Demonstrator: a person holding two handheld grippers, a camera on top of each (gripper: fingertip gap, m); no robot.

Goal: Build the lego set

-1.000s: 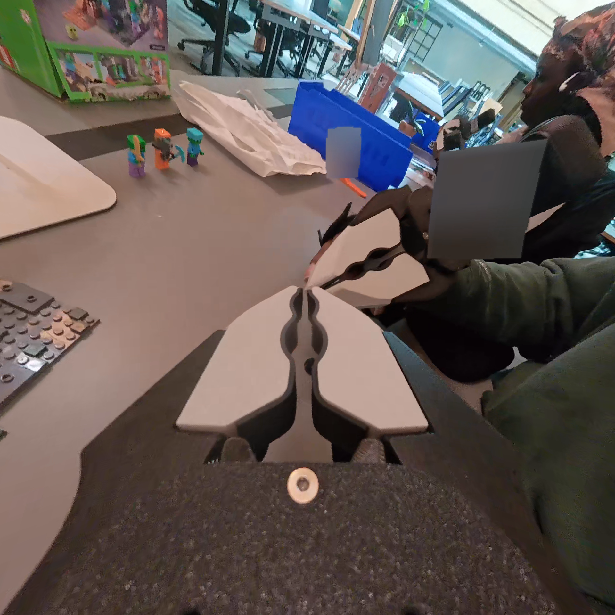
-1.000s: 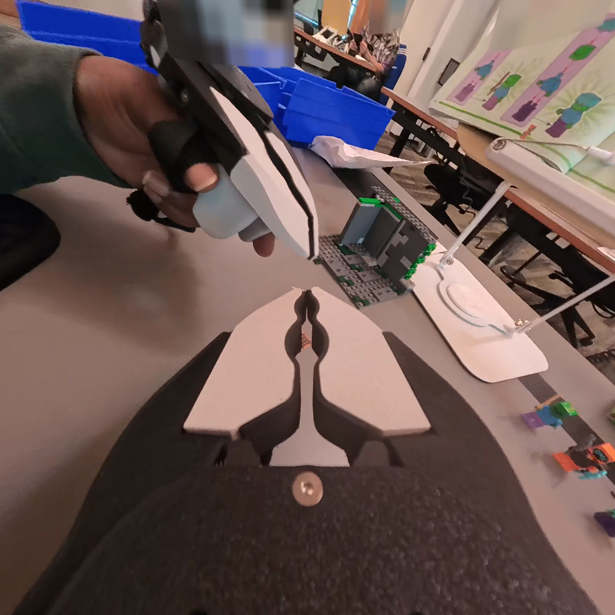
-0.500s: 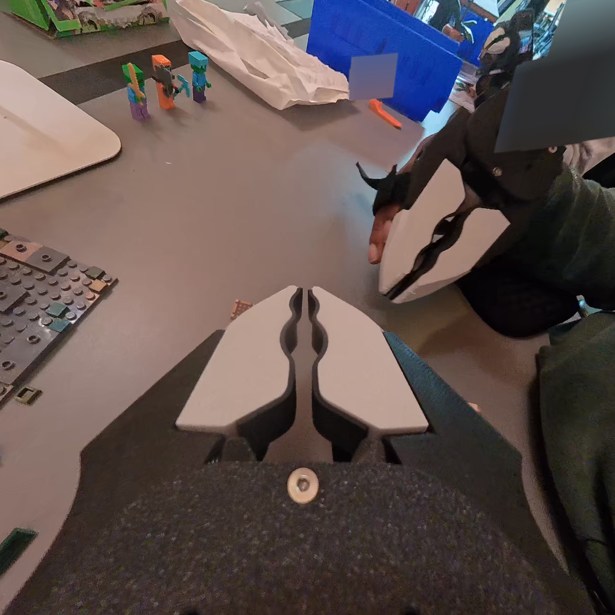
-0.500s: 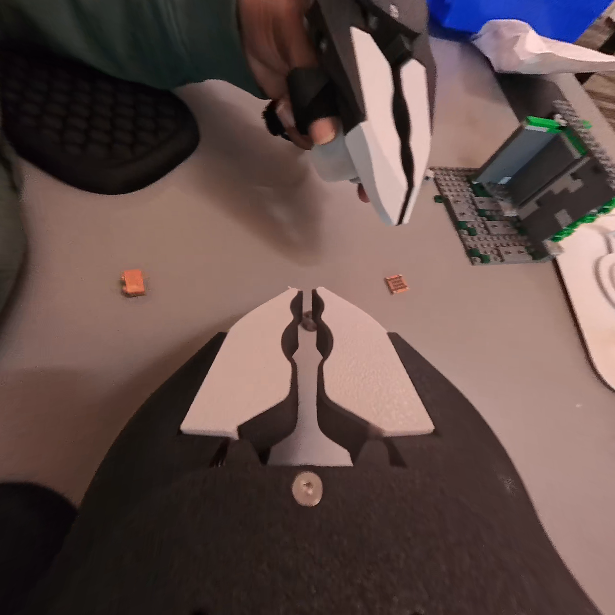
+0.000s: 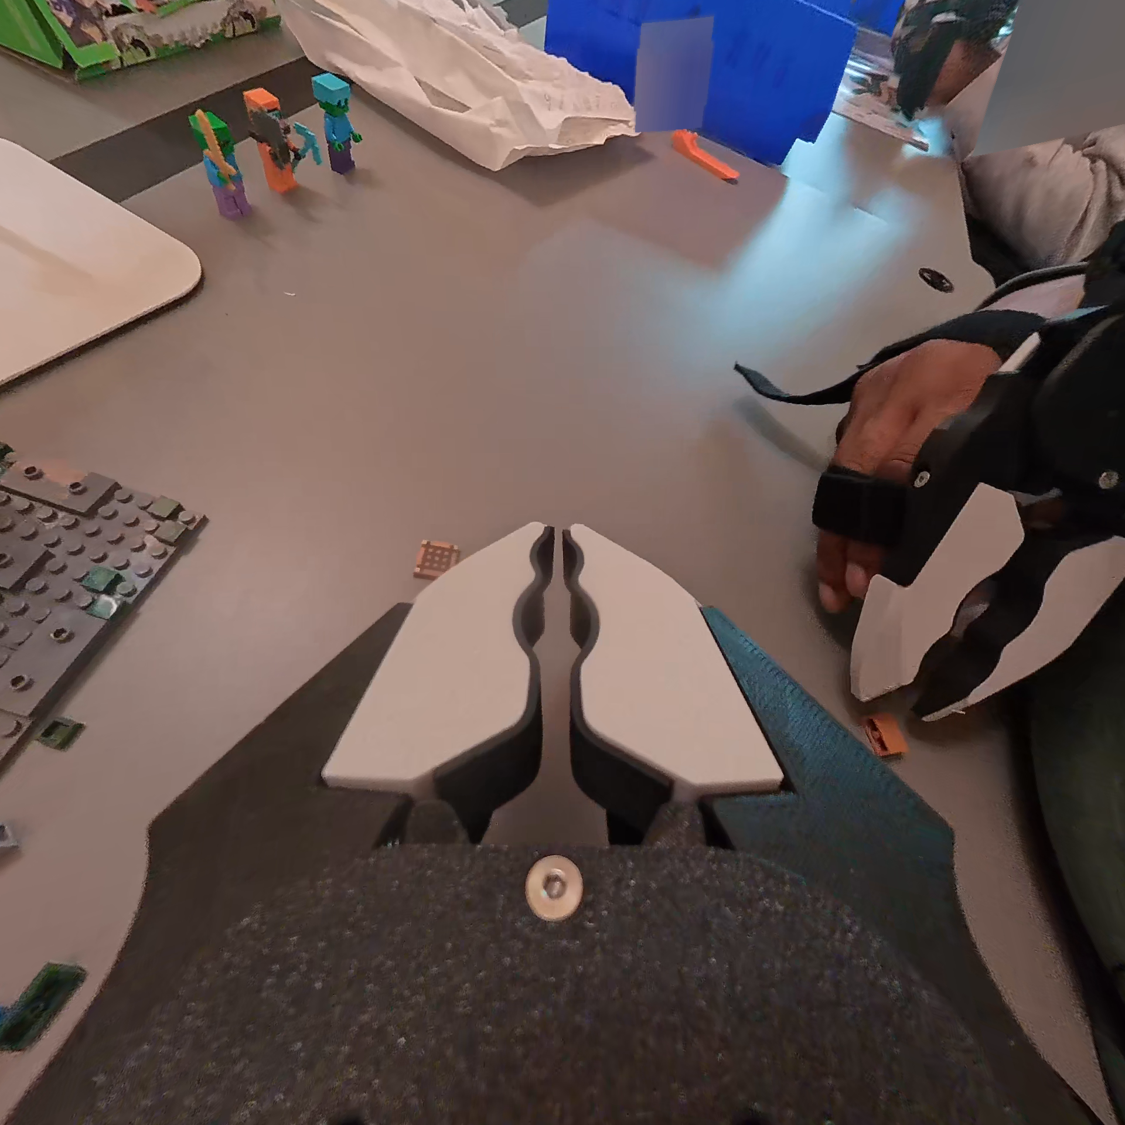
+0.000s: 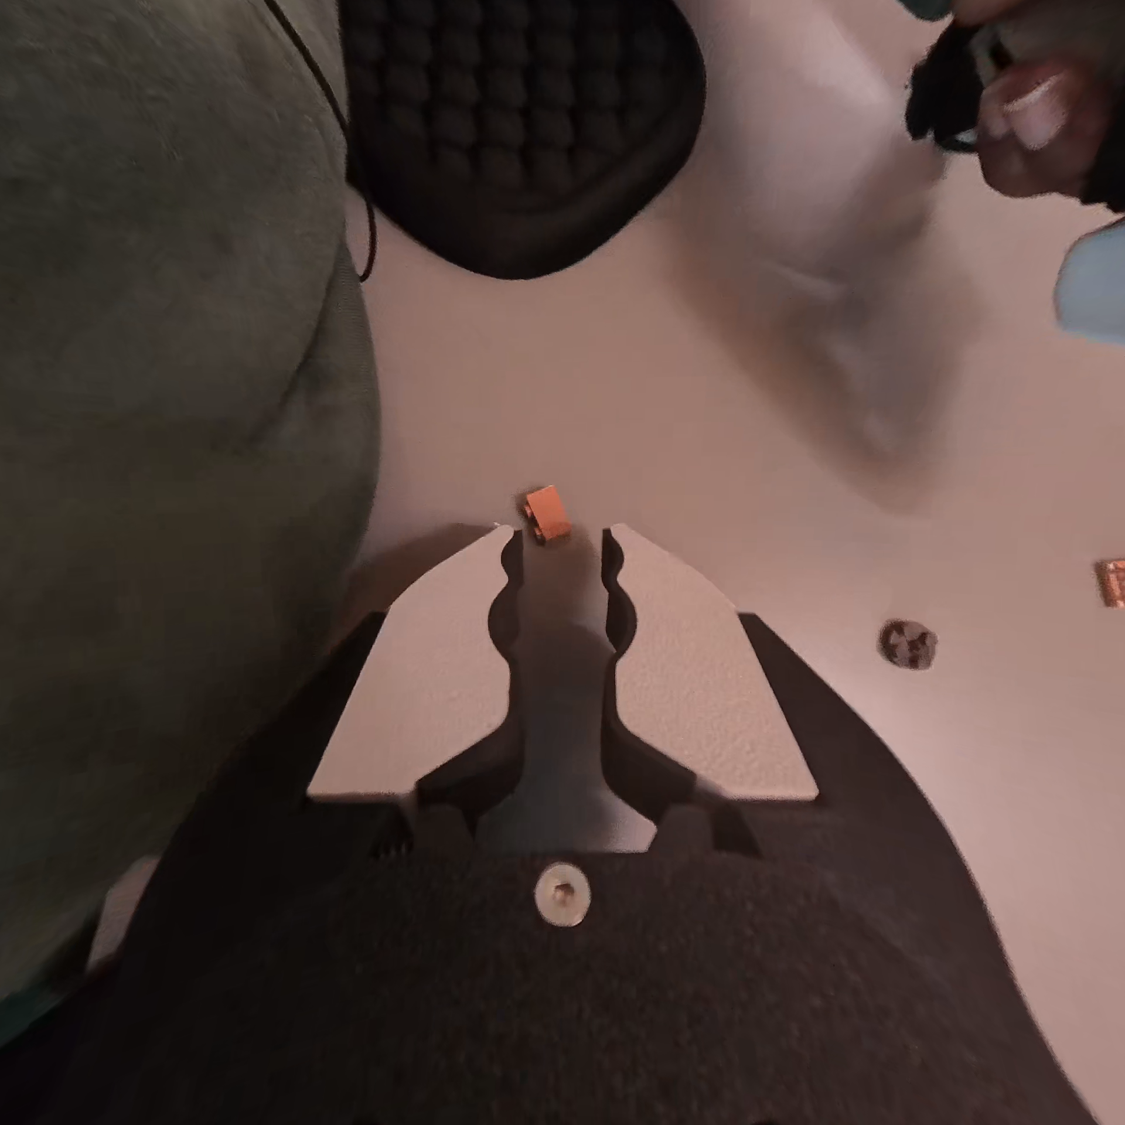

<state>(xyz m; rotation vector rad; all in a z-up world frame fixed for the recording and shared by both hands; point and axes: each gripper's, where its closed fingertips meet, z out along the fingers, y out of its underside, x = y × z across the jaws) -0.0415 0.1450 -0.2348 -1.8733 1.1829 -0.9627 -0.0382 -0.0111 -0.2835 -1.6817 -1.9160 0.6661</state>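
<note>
A small orange brick (image 6: 548, 513) lies on the grey table near its front edge. My right gripper (image 6: 559, 532) is open and empty, low over the table, with the brick just ahead of the gap between its tips. In the left wrist view the right gripper (image 5: 898, 706) hangs at the right, tips down beside the orange brick (image 5: 886, 735). My left gripper (image 5: 557, 529) is shut and empty. A tan grille tile (image 5: 436, 557) lies just left of its tips. The dark grey studded baseplate (image 5: 73, 566) is at the left.
Three minifigures (image 5: 274, 140), a crumpled white bag (image 5: 462, 79), a blue bin (image 5: 761, 67), an orange separator tool (image 5: 703, 155) and a green box (image 5: 122, 30) stand at the back. A white stand base (image 5: 73, 262) is at the left. A green sleeve (image 6: 170, 365) and a black chair seat (image 6: 517, 122) border the table. Tip to tip, the grippers are about 15 cm apart. Measured from the fingertips, the tan grille tile (image 5: 436, 557) is 7 cm or so from the left gripper and 20 cm from the right. It is some 15 cm from my left tips to the dark grey studded baseplate (image 5: 73, 566).
My right gripper has swung down toward the table's front edge and opened at the orange brick. My left gripper stays shut and has tilted down toward the table.
</note>
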